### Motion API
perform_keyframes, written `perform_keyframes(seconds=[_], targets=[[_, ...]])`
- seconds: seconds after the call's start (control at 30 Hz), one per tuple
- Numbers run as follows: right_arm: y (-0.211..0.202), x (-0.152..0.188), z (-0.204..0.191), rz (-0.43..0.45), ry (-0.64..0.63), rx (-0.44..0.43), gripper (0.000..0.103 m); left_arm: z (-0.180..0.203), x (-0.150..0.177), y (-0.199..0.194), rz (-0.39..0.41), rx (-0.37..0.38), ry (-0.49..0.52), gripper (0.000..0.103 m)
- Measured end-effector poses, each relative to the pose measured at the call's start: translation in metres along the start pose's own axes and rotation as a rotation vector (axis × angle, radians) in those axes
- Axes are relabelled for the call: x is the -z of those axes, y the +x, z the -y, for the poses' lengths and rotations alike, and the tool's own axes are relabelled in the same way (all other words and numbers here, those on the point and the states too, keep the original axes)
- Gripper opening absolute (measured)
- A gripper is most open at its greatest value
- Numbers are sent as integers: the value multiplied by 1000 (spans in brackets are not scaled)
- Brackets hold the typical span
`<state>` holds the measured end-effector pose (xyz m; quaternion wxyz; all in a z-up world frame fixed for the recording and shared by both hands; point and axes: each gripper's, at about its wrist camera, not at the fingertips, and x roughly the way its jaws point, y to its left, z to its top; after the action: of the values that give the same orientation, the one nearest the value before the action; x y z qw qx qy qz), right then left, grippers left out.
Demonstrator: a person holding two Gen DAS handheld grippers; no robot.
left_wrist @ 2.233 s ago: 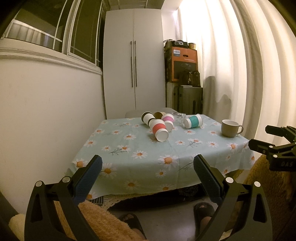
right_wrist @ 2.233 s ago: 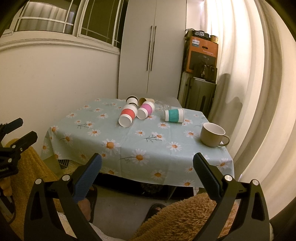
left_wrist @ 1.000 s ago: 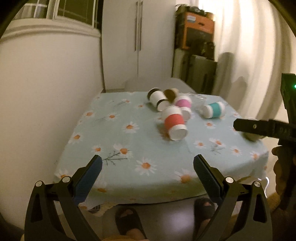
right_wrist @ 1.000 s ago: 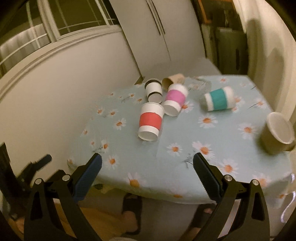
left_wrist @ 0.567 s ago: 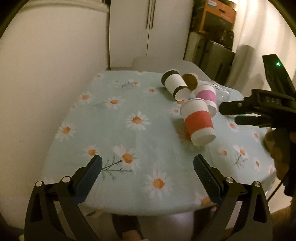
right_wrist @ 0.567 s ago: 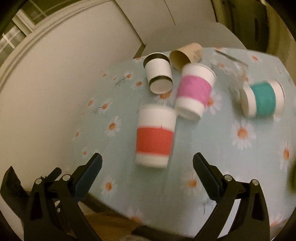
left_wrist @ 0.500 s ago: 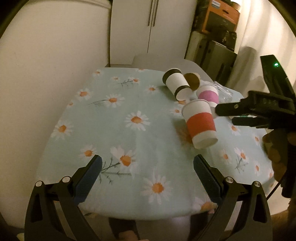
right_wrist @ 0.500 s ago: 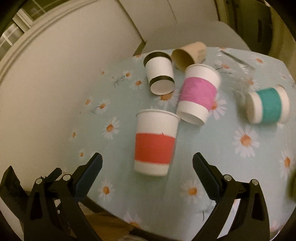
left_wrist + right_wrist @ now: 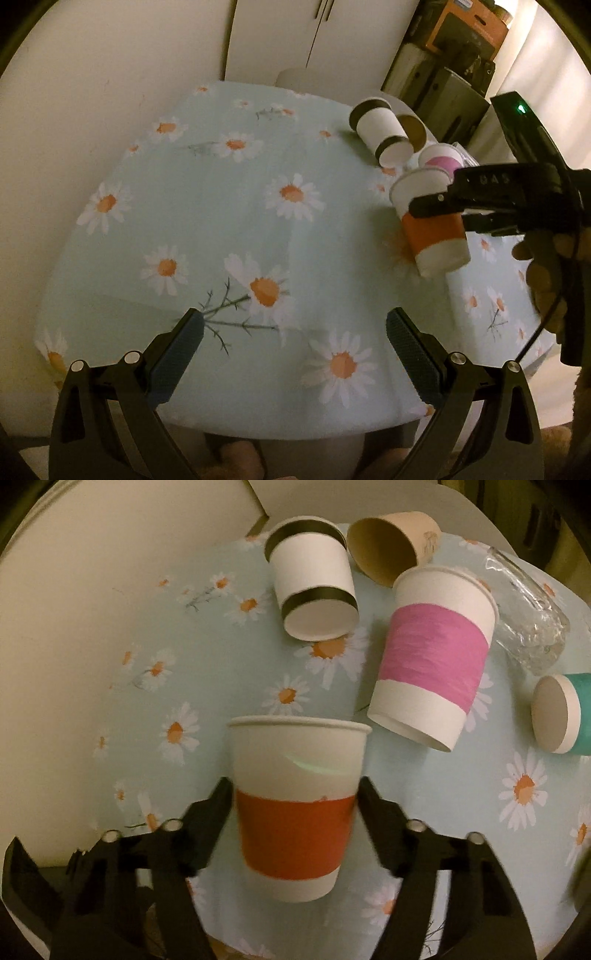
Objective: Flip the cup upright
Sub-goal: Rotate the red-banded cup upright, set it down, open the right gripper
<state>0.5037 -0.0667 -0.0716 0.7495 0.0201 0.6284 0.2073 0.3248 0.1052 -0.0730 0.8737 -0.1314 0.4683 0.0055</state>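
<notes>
Pink-banded cup lies just behind the red-banded cup; right gripper brackets red, seemingly touching; left gripper gapes empty.

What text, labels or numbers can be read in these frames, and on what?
"DAS": raised letters on the black body of the right gripper, seen from the left wrist view.
Print on the orange box at the back: too blurred to read.
Small drawing on the tan cup: no readable words.
</notes>
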Motion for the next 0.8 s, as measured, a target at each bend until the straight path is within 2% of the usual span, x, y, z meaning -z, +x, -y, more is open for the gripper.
perform_keyframes(seconds=[0.1, 0.3, 0.43, 0.63, 0.8], targets=[[0, 3, -5, -7, -3, 8, 65, 0, 2, 1, -8, -2, 4, 96], [-17, 18, -11, -33, -9, -37, 65, 1, 8, -8, 0, 15, 17, 96], [-28, 39, -16, -48, -5, -62, 65, 2, 11, -21, 25, 32, 8, 96], [-38, 76, -9, -81, 73, -127, 65, 7, 17, -29, 33, 46, 14, 96], [-31, 98, -4, -102, 111, -117, 65, 15, 22, -26, 12, 51, 35, 96]])
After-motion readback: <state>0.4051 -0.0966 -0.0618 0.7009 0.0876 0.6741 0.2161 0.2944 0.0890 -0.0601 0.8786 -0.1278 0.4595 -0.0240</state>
